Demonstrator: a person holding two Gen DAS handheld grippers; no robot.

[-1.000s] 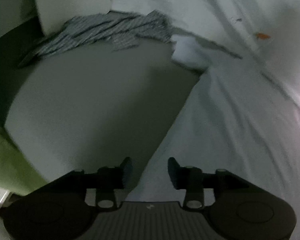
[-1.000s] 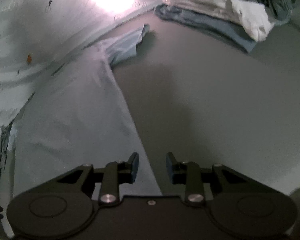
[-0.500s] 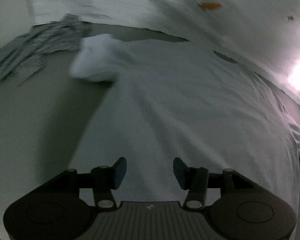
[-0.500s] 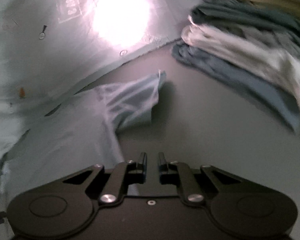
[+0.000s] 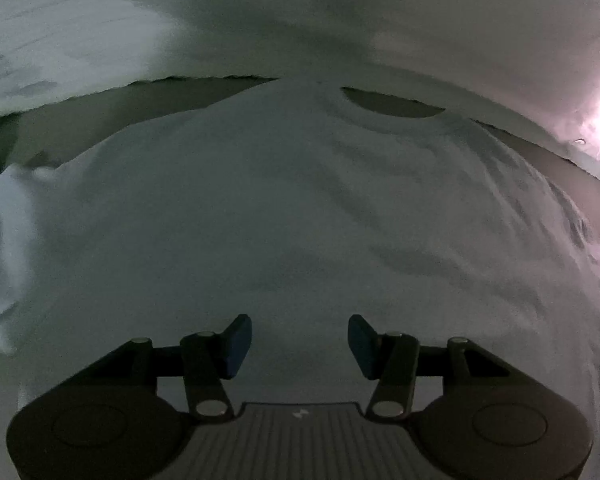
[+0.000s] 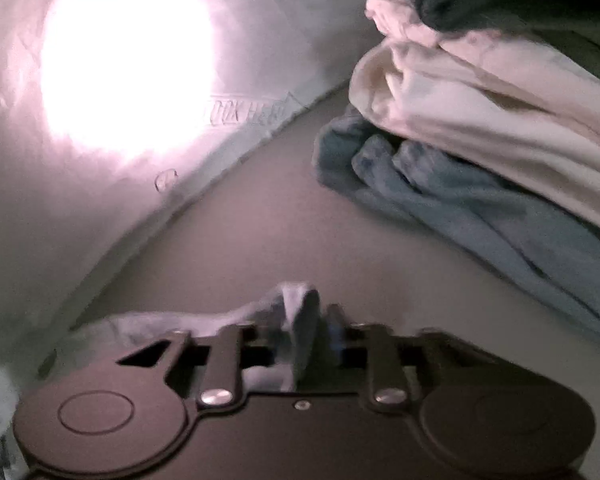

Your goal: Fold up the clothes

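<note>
A pale blue T-shirt [image 5: 280,208] lies flat on the grey table, its neck opening [image 5: 392,106] at the far side and one sleeve [image 5: 8,216] bunched at the left edge. My left gripper [image 5: 300,336] hovers over the middle of the shirt, open, with nothing between its blue pads. In the right wrist view my right gripper [image 6: 312,316] is shut on the shirt's other sleeve [image 6: 260,312]. A fold of that cloth sticks up between the fingers. The picture there is blurred.
A stack of folded clothes [image 6: 480,120], cream on top of blue, sits at the right. A white sheet [image 6: 40,220] with a bright glare [image 6: 128,60] rises behind the grey table [image 6: 300,220]. The same sheet [image 5: 260,20] borders the shirt's far side.
My left gripper swept from the shirt's left edge to over its middle and its jaws widened. My right gripper travelled up the right edge to the sleeve and shut on it.
</note>
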